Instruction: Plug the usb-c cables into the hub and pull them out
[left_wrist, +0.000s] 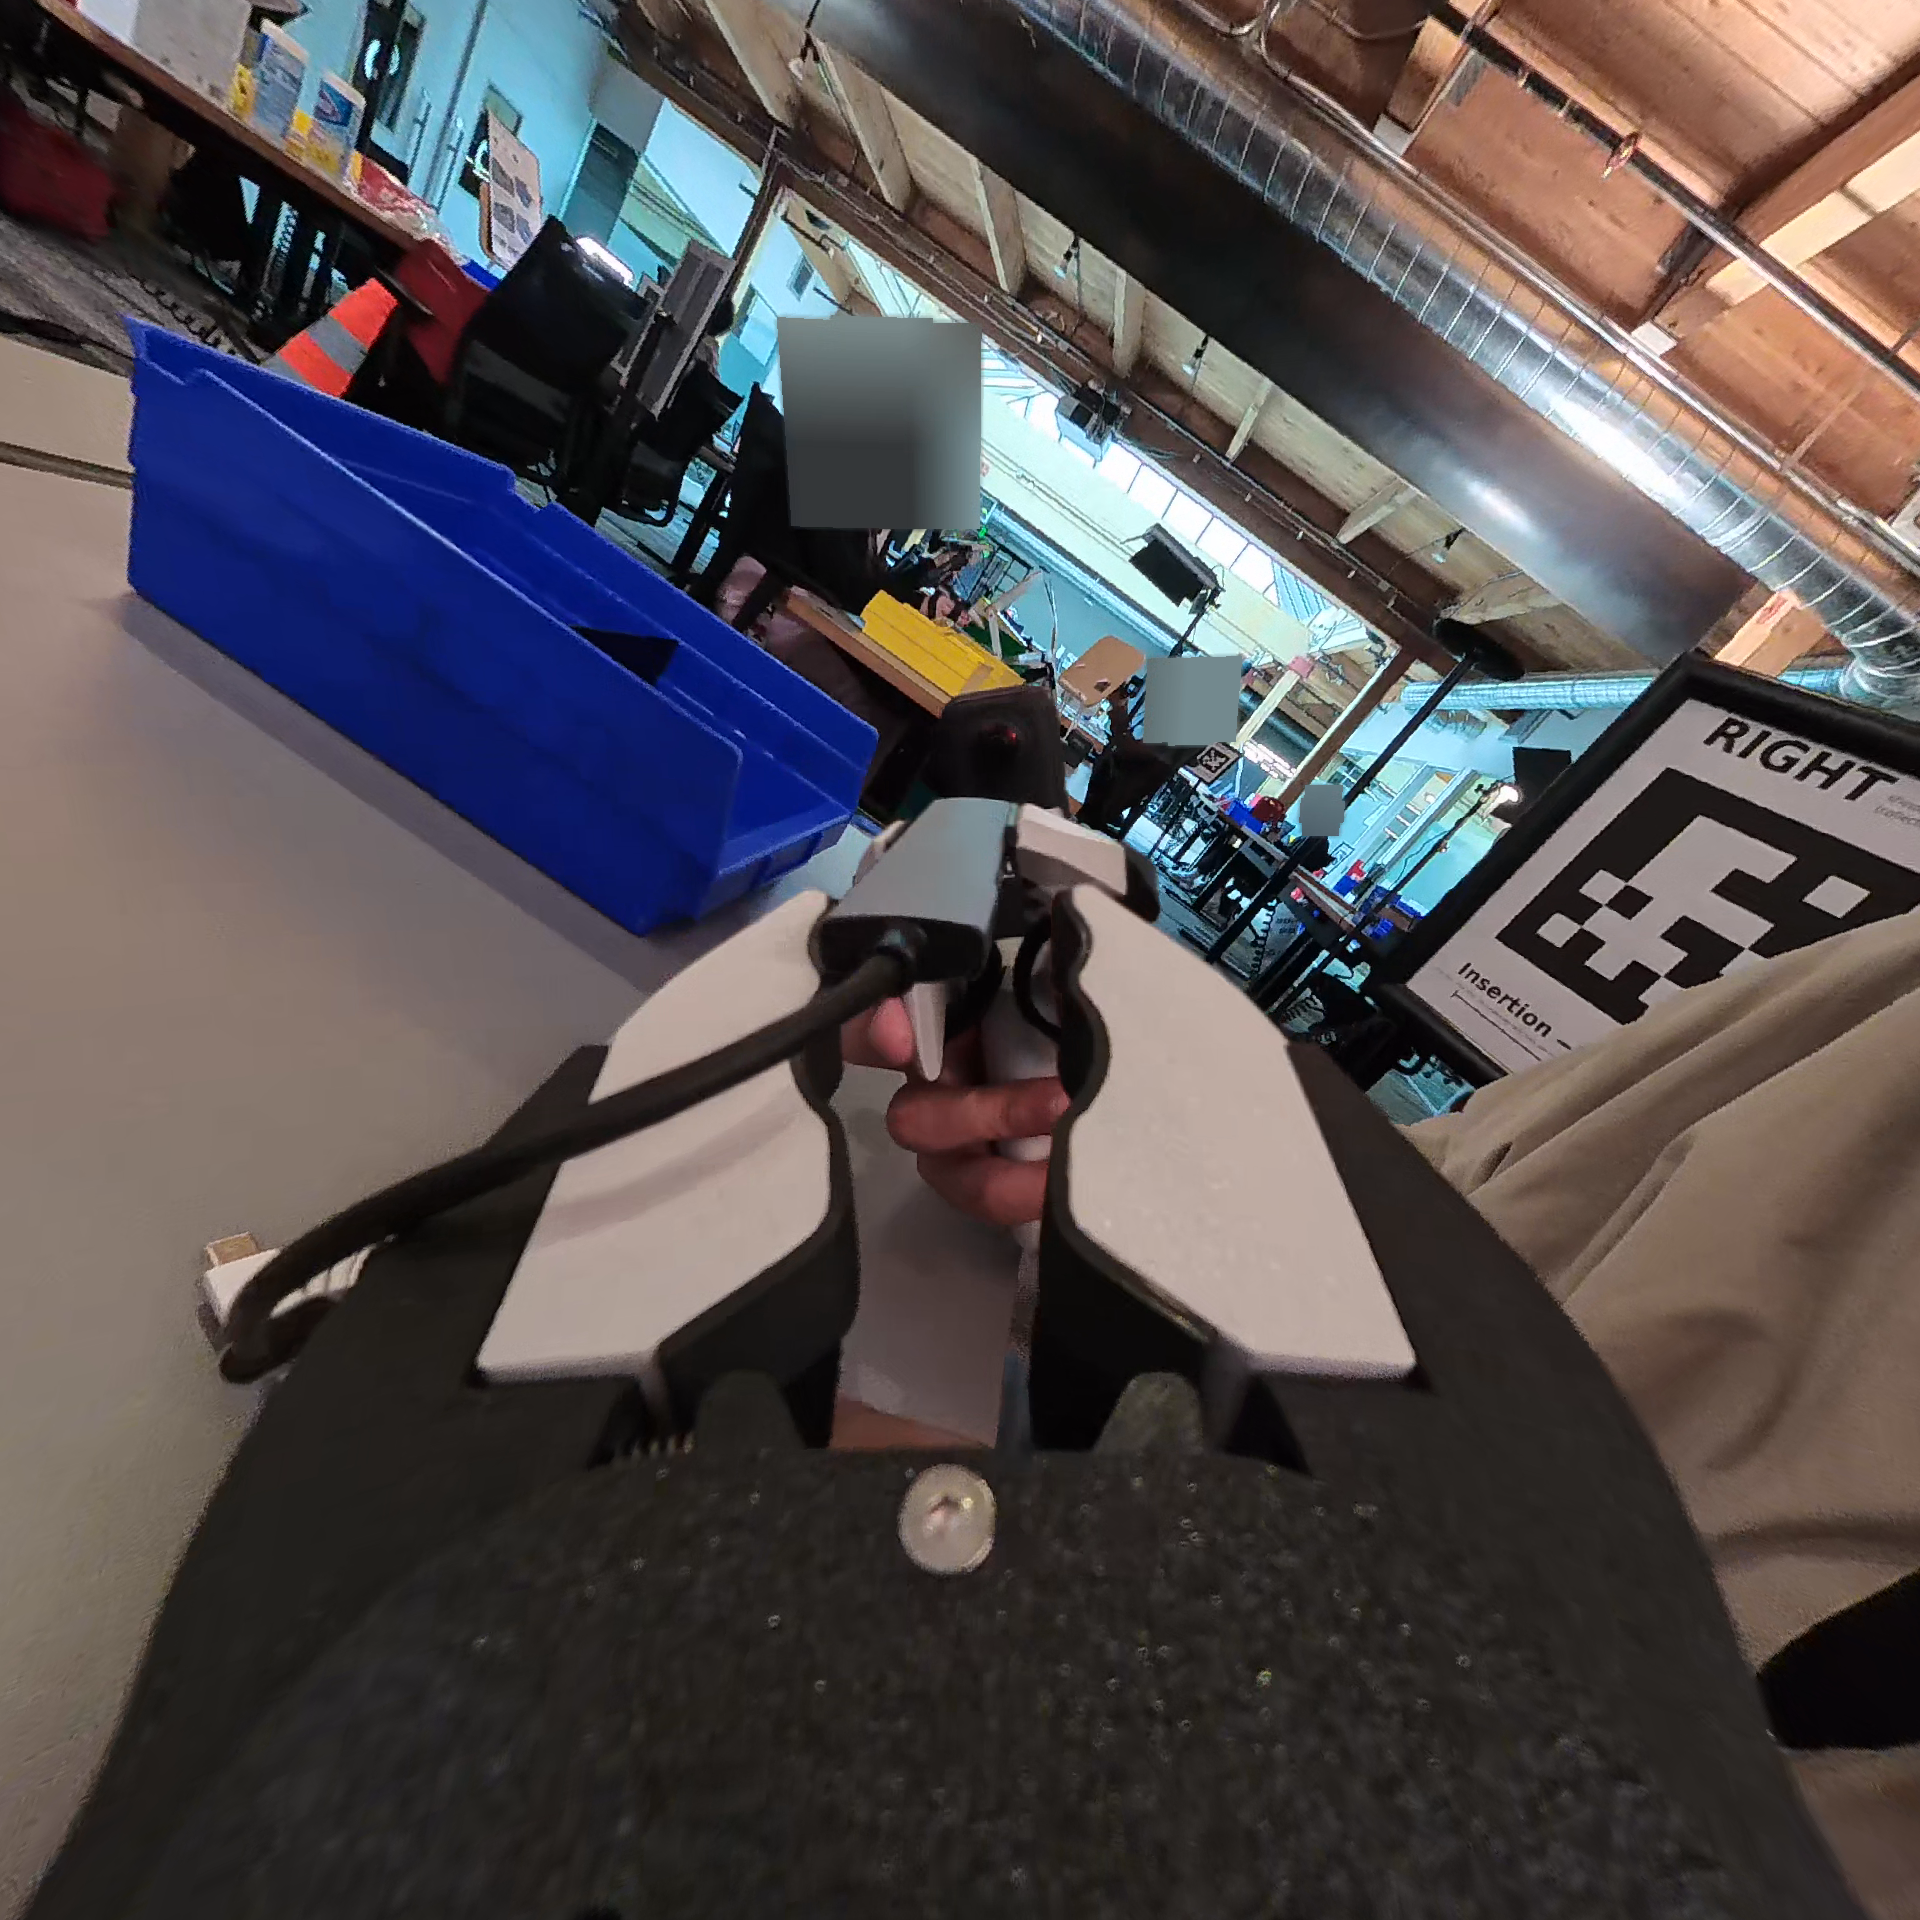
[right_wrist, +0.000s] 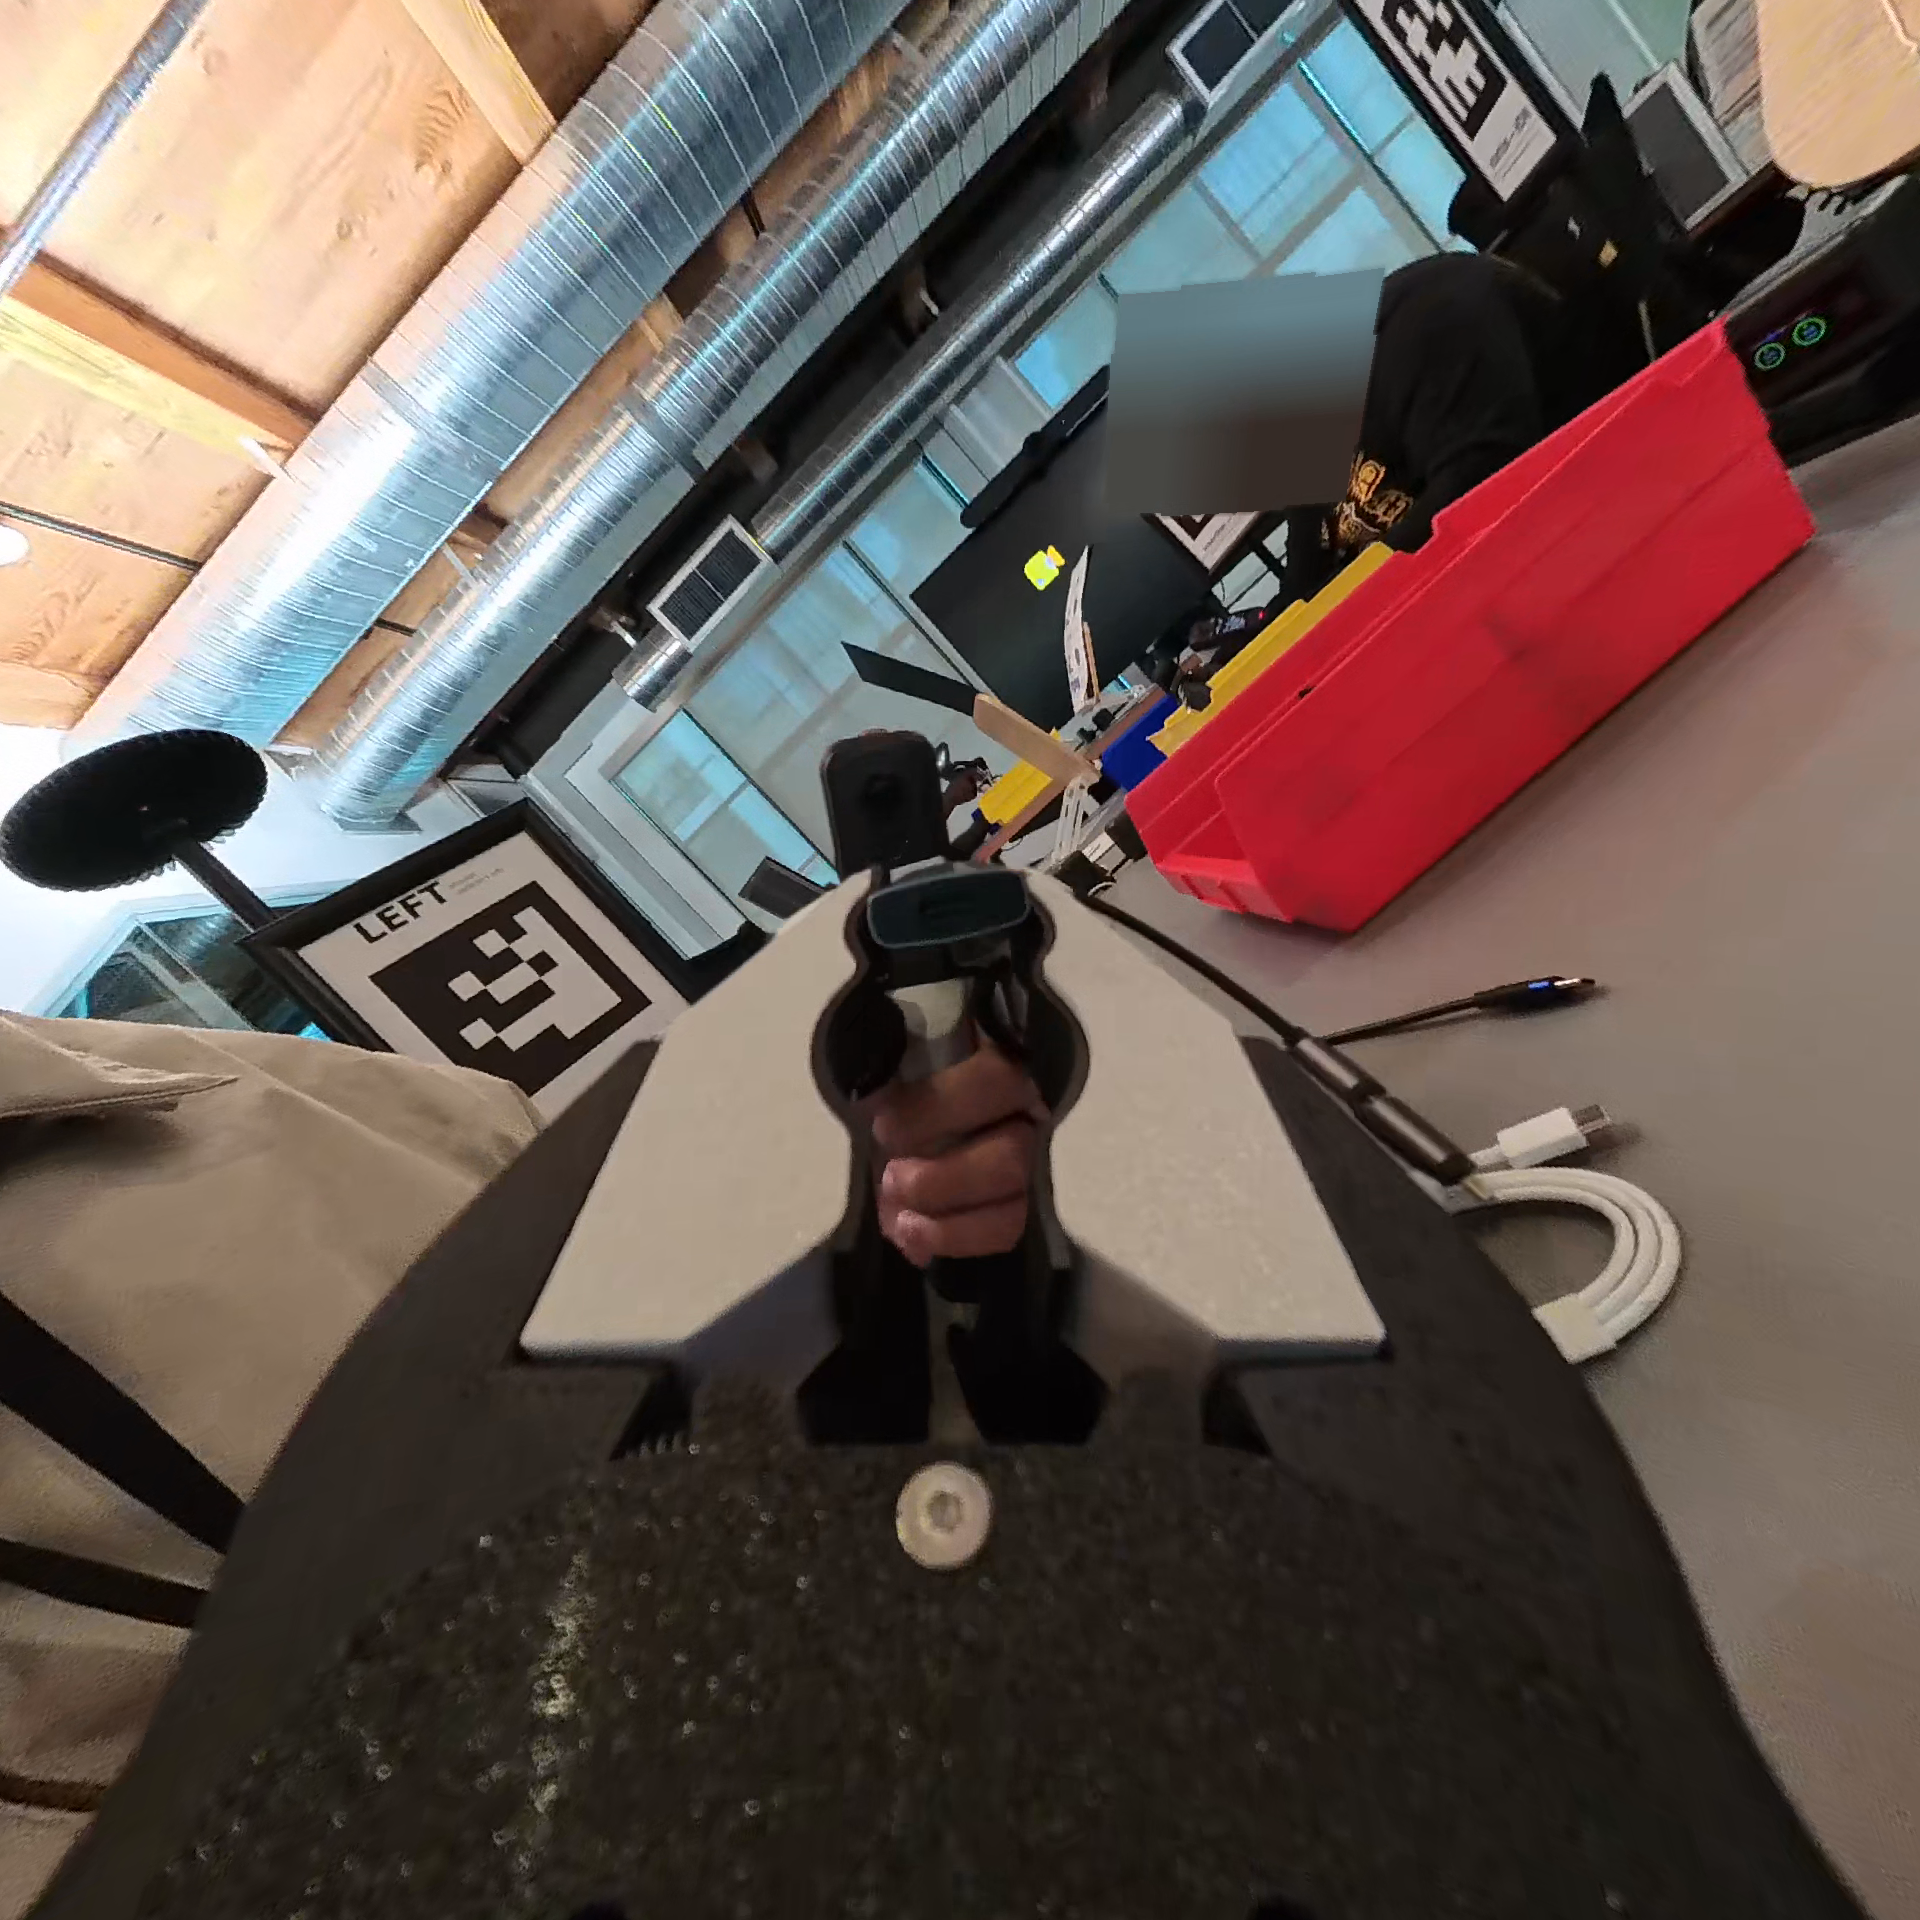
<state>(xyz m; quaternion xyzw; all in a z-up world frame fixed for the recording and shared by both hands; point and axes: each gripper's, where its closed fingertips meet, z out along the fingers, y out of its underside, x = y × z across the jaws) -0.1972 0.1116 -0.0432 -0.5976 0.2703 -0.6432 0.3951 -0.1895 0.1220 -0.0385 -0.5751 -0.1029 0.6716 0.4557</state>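
Note:
The grey hub (left_wrist: 935, 873) is held off the table between both grippers, which face each other. My left gripper (left_wrist: 935, 920) is shut on the end where the hub's own black cable (left_wrist: 623, 1091) leaves and droops left onto the table. My right gripper (right_wrist: 945, 883) is closed on the opposite end of the hub (right_wrist: 940, 914), whose end face shows an empty slot port. A black USB-C cable (right_wrist: 1538, 990) with a blue-lit plug and a coiled white USB-C cable (right_wrist: 1621, 1247) lie loose on the table to the right. Neither is plugged in.
A blue bin (left_wrist: 468, 644) stands on the grey table (left_wrist: 208, 935) at the far left of the left wrist view. A red bin (right_wrist: 1455, 707) stands at the far right of the right wrist view. Framed marker boards (left_wrist: 1714, 894) (right_wrist: 488, 966) stand behind. A beige sleeve (left_wrist: 1662, 1195) is close by. Left and right tips are no more than a few centimetres apart.

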